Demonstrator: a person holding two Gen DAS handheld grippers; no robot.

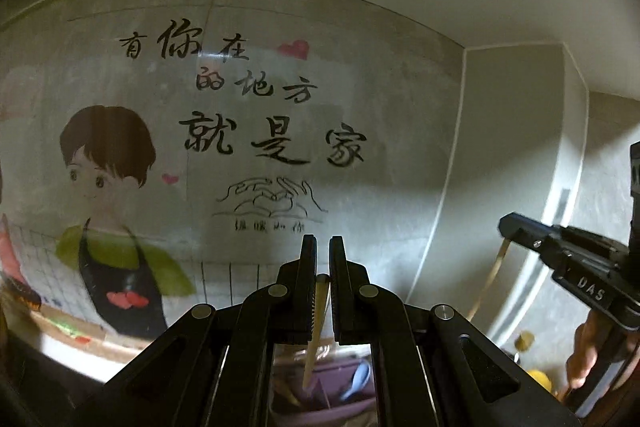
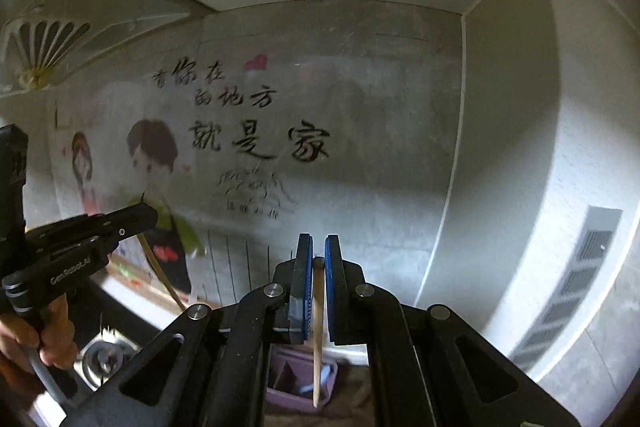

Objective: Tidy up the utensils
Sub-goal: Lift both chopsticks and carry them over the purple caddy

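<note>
Two pale wooden chopsticks (image 1: 316, 323) (image 2: 318, 327) hang clamped, one in the left gripper (image 1: 323, 247), one in the right gripper (image 2: 319, 247); lower each straight into the mauve plastic holder (image 2: 288, 375) at lower centre.

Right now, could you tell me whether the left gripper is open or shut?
Shut on a chopstick: the left gripper has its jaws nearly together, with the wooden stick pinched between them and hanging down over the purple organizer.

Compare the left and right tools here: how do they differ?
The left tool has black inner pads; the right tool has blue ones. The left tool's chopstick looks flat and tilted; the right tool's chopstick looks rounder and hangs nearly straight. Both are shut, above the purple holder.
</note>
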